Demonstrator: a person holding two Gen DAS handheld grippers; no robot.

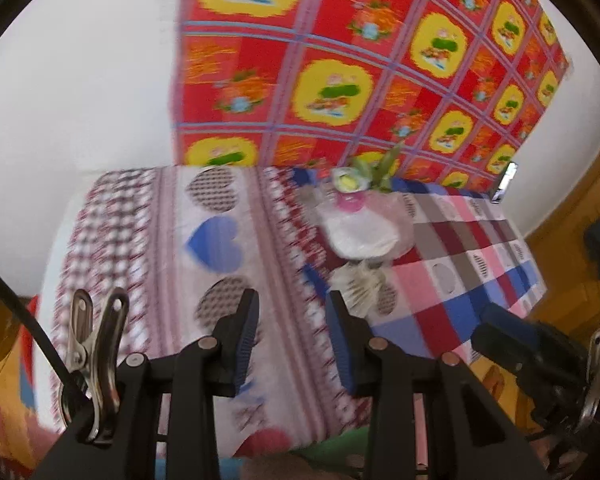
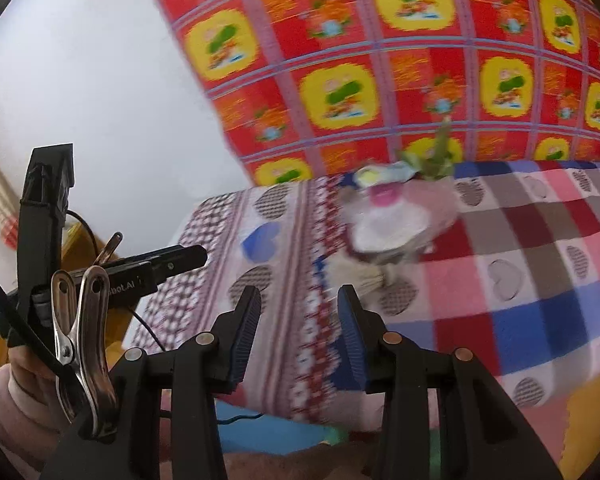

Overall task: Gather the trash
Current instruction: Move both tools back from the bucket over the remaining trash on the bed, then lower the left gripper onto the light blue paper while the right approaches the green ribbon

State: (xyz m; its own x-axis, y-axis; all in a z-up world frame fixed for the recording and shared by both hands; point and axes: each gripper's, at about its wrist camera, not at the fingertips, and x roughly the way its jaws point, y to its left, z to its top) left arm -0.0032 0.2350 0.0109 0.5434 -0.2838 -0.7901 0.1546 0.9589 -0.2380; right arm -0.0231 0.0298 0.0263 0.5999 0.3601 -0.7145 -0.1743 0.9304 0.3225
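Fingers of my left gripper (image 1: pixel 292 338) stand partly apart with nothing between the blue pads, only the patterned bedspread (image 1: pixel 148 240) showing through the gap; my right gripper (image 2: pixel 298 334) is the same, half-spread and empty. Just past both sets of tips lies a crumpled pale wrapper (image 1: pixel 360 286), and beyond it a heap of trash (image 1: pixel 364 224): a thin translucent plastic bag slumped over something white and rounded, a pink piece near the top, a yellow-and-pale scrap and some green leafy bits at the far side. It sits on the bed near the middle, close to the red and yellow cloth (image 2: pixel 380 60) hanging behind. Everything is blurred, so finer detail I cannot tell. I judge the collecting has barely begun: nothing is held, the pile looks untouched, and both grippers hang above the bed short of it. All the picking up is left. The bag looks light, limp and slippery.
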